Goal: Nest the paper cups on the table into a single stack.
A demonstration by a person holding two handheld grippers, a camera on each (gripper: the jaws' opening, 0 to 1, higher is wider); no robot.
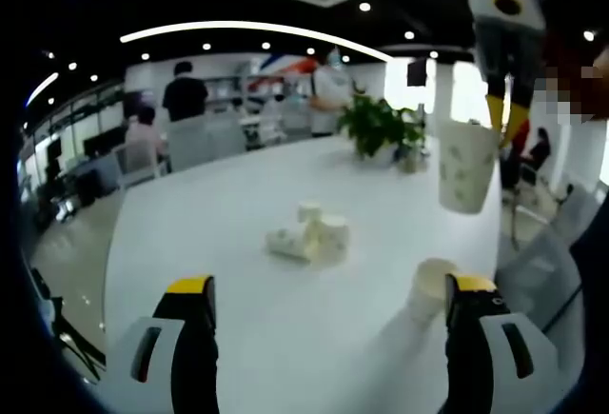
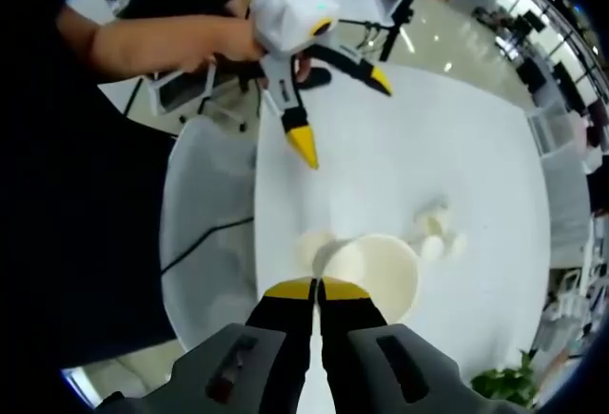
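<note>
1. Left gripper (image 1: 328, 300): jaws spread wide apart, nothing between them. It hangs above the white table (image 1: 238, 338). In the right gripper view the same gripper (image 2: 341, 114) is held by a hand (image 2: 224, 41), its yellow-tipped jaws splayed.
2. Right gripper (image 2: 317, 288): jaws pinched together on the rim of a held cup (image 2: 376, 276), seen from above with its mouth open to the camera. In the left gripper view this gripper (image 1: 506, 114) hangs at upper right, the held cup (image 1: 466, 167) lifted clear of the table.
3. Single cup (image 1: 430, 285): upright on the table, just beside the left gripper's right jaw and below the held cup.
4. Cup cluster (image 1: 312, 233): several small cups near mid-table, some tipped; exact count cannot be told.
5. Potted plant (image 1: 379, 127): on the table's far edge.
6. People (image 1: 186, 95) stand beyond the table.
</note>
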